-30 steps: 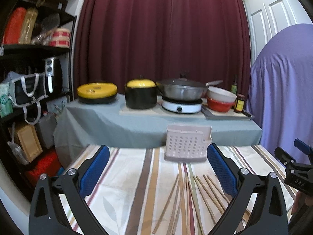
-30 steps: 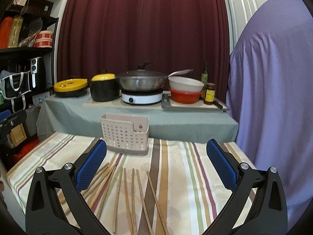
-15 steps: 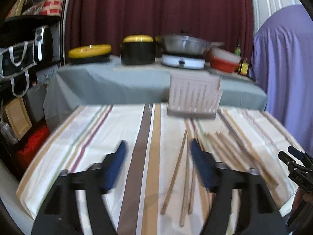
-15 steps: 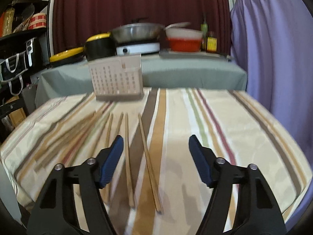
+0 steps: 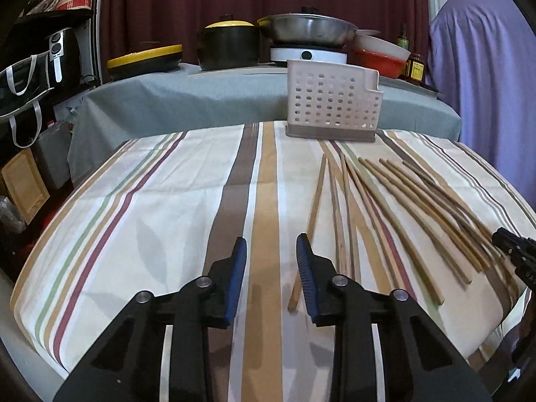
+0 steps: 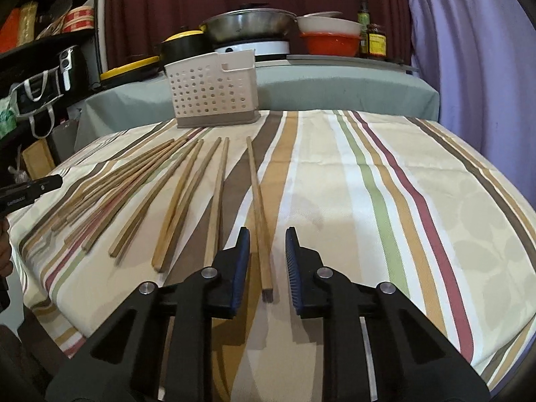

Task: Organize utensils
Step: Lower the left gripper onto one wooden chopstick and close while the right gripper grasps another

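Left gripper (image 5: 270, 261): jaws partly open with a narrow gap between the blue pads (image 5: 306, 268), holding nothing. It hovers low over the striped tablecloth (image 5: 160, 207), above a tan stripe, and the nearest wooden chopstick (image 5: 310, 224) lies just to the right of its right finger; whether they touch cannot be told.

Right gripper (image 6: 267, 263): jaws likewise partly open, the gap narrow. The near end of the rightmost chopstick (image 6: 258, 207) lies between the two pads, with space visible on both sides, so the stick is straddled but not clamped.

The remaining chopsticks (image 6: 150, 194) lie loose in a fan on the cloth, thin ends toward the perforated white utensil holder (image 6: 214, 90), which stands upright at the far edge of the table with nothing seen in it. Beyond it, a grey-covered counter (image 5: 201, 100) carries a lidded wok (image 5: 306, 28) on a hotplate and a black pot with a yellow lid (image 5: 229, 45).
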Action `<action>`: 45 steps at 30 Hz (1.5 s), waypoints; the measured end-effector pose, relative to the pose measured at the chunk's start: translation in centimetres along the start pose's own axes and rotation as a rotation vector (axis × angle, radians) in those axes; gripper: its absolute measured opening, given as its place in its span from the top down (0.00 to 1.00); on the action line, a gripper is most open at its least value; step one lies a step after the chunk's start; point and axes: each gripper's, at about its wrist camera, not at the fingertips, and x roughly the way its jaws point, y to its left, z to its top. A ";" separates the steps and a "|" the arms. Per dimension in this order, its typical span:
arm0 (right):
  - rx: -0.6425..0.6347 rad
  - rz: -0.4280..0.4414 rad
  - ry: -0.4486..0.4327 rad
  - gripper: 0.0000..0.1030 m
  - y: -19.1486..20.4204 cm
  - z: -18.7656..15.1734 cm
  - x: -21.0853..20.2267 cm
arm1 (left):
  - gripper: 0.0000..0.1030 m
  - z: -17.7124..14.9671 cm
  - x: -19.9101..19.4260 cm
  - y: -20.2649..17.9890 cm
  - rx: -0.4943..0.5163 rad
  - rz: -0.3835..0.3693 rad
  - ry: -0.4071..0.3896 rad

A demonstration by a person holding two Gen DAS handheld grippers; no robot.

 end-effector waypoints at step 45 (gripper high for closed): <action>0.029 0.010 -0.040 0.94 0.0 -0.6 -0.7 | 0.91 -2.9 0.9 -0.6 0.007 -0.098 -0.002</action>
